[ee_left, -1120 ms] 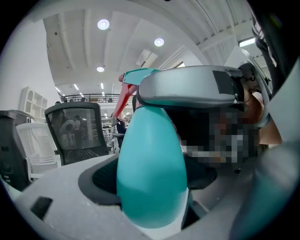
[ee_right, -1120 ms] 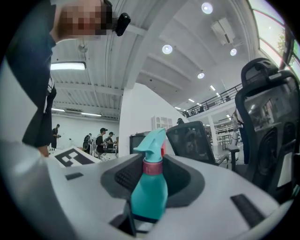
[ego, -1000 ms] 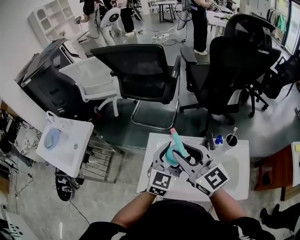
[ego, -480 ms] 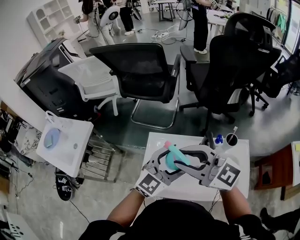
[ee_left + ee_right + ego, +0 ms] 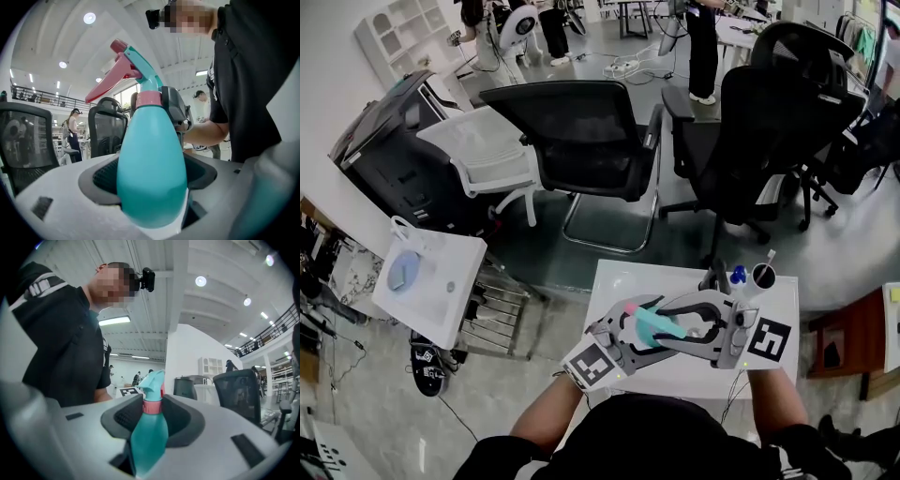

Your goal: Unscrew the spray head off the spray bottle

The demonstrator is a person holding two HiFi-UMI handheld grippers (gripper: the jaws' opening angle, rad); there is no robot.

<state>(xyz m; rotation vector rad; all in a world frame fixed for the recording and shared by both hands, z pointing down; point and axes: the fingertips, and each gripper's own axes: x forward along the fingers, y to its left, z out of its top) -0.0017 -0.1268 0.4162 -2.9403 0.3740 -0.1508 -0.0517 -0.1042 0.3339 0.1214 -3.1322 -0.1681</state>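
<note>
Lower centre of the head view: the bottle point(image 5: 652, 325) hangs over the surface point(image 5: 623, 286). The left hand-held gripper point(image 5: 152, 177) clamps its body and the right hand-held gripper point(image 5: 152, 414) pinches the pink collar point(image 5: 152, 407). The spray head point(image 5: 133, 65) is still seated, so unscrewing looks unfinished.

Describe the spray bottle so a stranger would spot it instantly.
Find the white table before the person. Over it, the left gripper and right gripper hold a teal plastic spray bottle. Only it has a pink trigger and collar.

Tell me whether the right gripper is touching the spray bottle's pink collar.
Touching. The right gripper view shows the right gripper with its pads closed against both sides of the pink collar.
</note>
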